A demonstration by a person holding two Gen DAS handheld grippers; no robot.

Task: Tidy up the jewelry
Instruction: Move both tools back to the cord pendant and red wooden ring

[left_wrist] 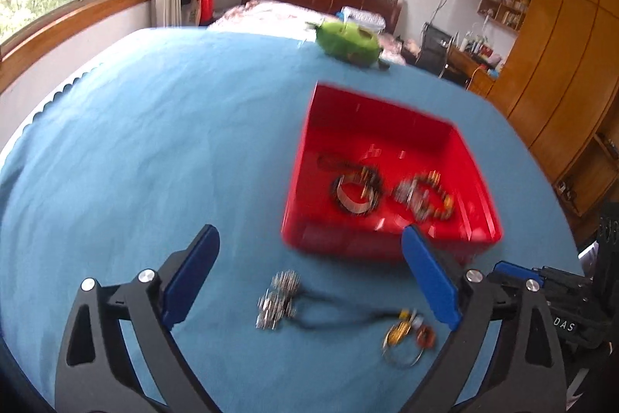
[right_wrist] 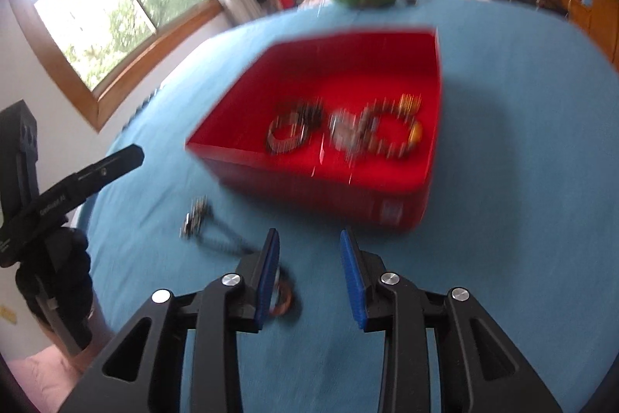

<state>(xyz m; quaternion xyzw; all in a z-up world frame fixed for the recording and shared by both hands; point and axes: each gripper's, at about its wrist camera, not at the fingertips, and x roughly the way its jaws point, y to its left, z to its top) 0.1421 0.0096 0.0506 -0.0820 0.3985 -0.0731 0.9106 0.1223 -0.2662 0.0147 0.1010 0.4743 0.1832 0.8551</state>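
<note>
Red tray (left_wrist: pixel 371 126) holds 2 bracelets, while a corded necklace (left_wrist: pixel 340 312) lies on cloth between the left gripper's (left_wrist: pixel 309 258) empty spread jaws; the trailing cord could snag the half-open, empty right gripper (right_wrist: pixel 309 239).

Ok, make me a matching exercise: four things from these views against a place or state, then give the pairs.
1. red tray
2. green pouch
3. silver bead necklace
4. left gripper

A. far edge of the blue cloth
B. on the cloth, in front of the tray
C. jaws wide open, empty
D. holds several bracelets

Pairs: 1-D, 2-A, 3-B, 4-C
</note>
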